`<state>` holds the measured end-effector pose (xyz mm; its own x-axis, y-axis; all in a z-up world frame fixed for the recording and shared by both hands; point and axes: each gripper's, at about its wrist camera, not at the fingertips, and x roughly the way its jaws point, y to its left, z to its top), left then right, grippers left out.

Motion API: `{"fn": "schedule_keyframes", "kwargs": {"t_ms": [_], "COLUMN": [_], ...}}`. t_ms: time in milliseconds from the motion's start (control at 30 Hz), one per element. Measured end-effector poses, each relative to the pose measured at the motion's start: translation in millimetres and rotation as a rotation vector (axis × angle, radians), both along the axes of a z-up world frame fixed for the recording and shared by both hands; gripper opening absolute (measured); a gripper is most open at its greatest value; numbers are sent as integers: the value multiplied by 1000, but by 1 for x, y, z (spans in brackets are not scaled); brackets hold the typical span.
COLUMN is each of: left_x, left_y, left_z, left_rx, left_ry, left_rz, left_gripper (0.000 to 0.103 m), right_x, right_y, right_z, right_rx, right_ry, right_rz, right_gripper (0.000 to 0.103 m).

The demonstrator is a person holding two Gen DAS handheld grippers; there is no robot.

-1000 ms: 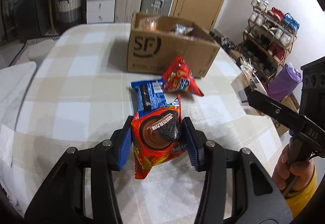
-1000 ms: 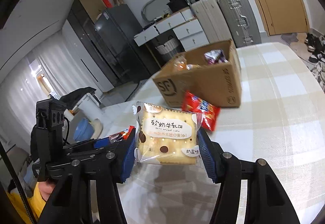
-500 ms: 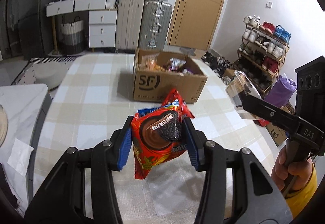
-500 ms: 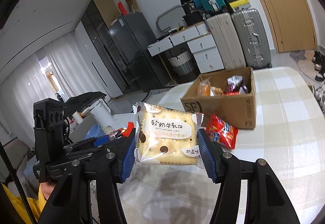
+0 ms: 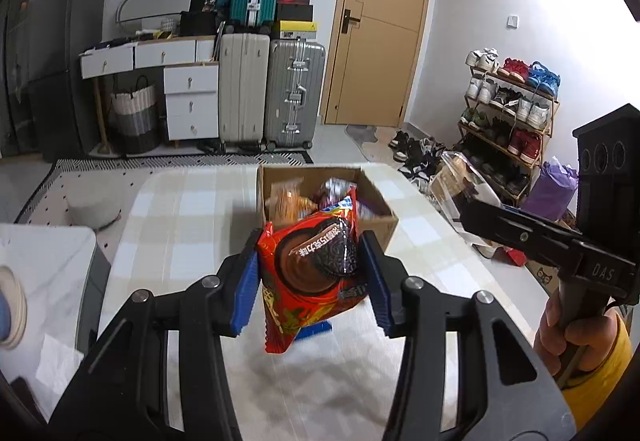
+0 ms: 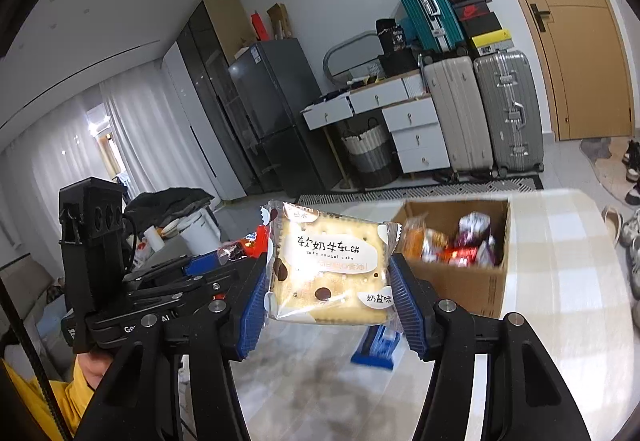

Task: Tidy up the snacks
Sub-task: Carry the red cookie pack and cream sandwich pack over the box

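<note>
Holding, left: left gripper (image 5: pixel 312 281), black frame with ribbed blue pads, clamped on the sides of a red snack packet (image 5: pixel 310 273), glossy crinkled film printed with a dark sandwich biscuit, lower corner hanging free below the pads, carried in the air above the table. Holding, right: right gripper (image 6: pixel 330 285), same build, closed on a cracker packet (image 6: pixel 332 269), flat and square, clear film with white label patches over a pale biscuit with dark spots, serrated seals at both ends, also held clear of the table. Receptacle: cardboard box (image 6: pixel 460 285), open-topped, plain brown corrugated walls, standing on the table beyond both grippers; it already contains several crumpled packets in orange, silver, red and purple, contents not individually identifiable. Surface: table (image 6: pixel 560 273), covered in a soft beige-and-white checked cloth. Remaining loose stock: one blue snack packet (image 6: pixel 378 347), flat, lying on the cloth just below the right gripper's load; no other loose packet can be made out, though the grippers and their loads hide part of the cloth. Progress assessment: well advanced; most items appear boxed, two are in transit and not yet over the box opening, one still awaits collection. Outstanding: carry both held packets to the box, release, then retrieve the blue one. Handling note: thin slippery film, light contents, biscuits likely fragile under firm pressure.
</note>
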<state>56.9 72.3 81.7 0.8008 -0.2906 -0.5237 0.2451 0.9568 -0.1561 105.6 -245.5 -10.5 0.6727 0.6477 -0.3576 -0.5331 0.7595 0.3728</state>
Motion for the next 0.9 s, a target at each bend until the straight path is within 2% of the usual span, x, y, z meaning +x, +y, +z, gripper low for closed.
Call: {"fn": "schedule_keyframes", "kwargs": {"t_ms": [167,333,600,900], "left_x": [37,94,198,283], "left_y": [-9,-30,-67,-85], "left_z": [14,9,-26,-70], "left_rx": [-8,-6,-8,-24], "left_ry": [10,48,112,197], "left_rz": [-21,-45,-70,-65], "left_gripper": [44,44,44,44], "right_x": [31,64,120,177], "right_y": [-7,-10,-16,-18], "right_z": [15,22,13,-13], "right_rx": [1,-20,-37,-47], "right_ry": [3,14,49,130], "right_rz": [-26,-49,-78,-91], "right_gripper": [58,58,58,58]}}
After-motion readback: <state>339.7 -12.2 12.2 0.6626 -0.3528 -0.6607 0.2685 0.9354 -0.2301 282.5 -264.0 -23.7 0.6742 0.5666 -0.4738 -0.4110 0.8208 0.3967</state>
